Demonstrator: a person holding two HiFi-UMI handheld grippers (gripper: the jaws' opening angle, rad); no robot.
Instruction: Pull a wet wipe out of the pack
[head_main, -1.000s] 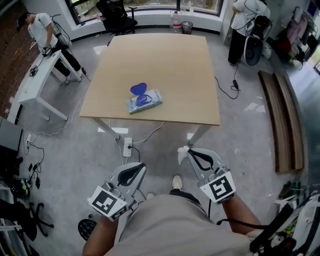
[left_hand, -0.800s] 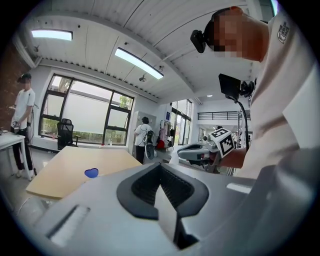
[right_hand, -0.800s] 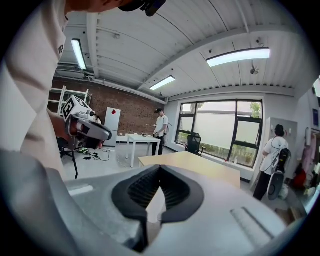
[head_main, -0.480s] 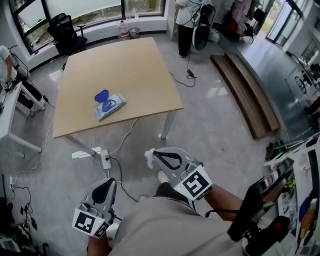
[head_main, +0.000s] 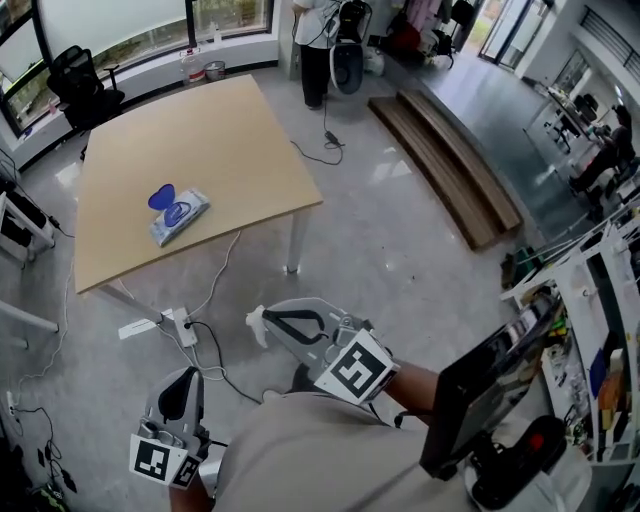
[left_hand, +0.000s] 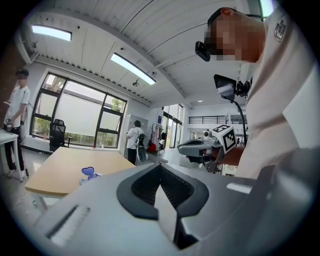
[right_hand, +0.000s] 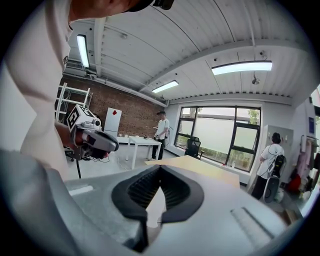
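The right gripper (head_main: 268, 320) has its jaws pressed fully together on a small white tuft of wet wipe (head_main: 256, 326) that pokes out just past their tips. The left gripper (head_main: 183, 380) is closed too, with nothing between its jaws. The pack (head_main: 180, 215) lies well apart from both, on the near-left part of the table (head_main: 200, 140), its blue lid (head_main: 163, 197) flipped open beside it. With a wipe already clear of the pack, the pull itself looks finished. What seems to matter now is keeping the pinch steady, since only a little of the sheet shows beyond the tips and a loosened grip would likely drop it on the floor. The empty left gripper would be the natural one to steady or close the pack if that is wanted. Both grippers are held low and close to the person's body, off the table's near edge. The right one reaches forward, roughly level, towards the table leg; the left sits lower, tucked back at the person's side, also pointing towards the table.
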